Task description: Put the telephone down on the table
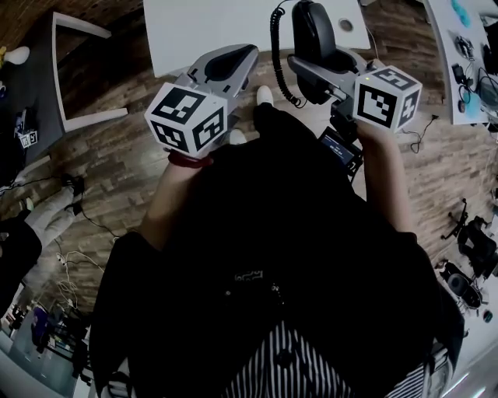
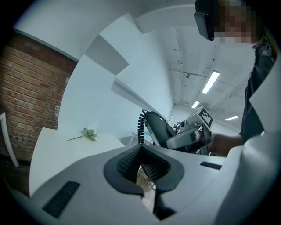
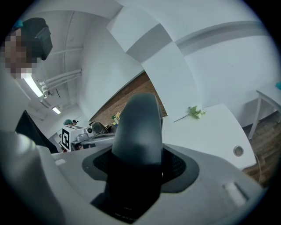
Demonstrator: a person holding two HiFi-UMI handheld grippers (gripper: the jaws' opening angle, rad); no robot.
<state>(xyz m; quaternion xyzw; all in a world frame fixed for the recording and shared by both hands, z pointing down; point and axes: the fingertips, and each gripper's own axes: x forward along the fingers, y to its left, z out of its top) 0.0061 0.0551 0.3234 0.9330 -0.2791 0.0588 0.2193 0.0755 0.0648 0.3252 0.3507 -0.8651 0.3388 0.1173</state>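
Observation:
The black telephone handset (image 1: pixel 312 33) stands upright in my right gripper (image 1: pixel 303 68), which is shut on its lower part; its coiled cord (image 1: pixel 275 58) hangs down on the left. In the right gripper view the handset (image 3: pixel 138 127) fills the space between the jaws. It is held in the air at the white table's (image 1: pixel 210 23) near edge. My left gripper (image 1: pixel 247 53) is level with it to the left, shut, with nothing between its ribbed pads (image 2: pixel 151 169). From the left gripper view I see the handset (image 2: pixel 158 129) and right gripper (image 2: pixel 193 132) to the right.
A green flower sprig (image 3: pixel 193 112) lies on the white table (image 3: pixel 210 127), and a round hole (image 1: pixel 345 25) is near its right end. A white frame (image 1: pixel 78 70) stands on the wooden floor at left. A second table (image 1: pixel 467 54) with gear is at right.

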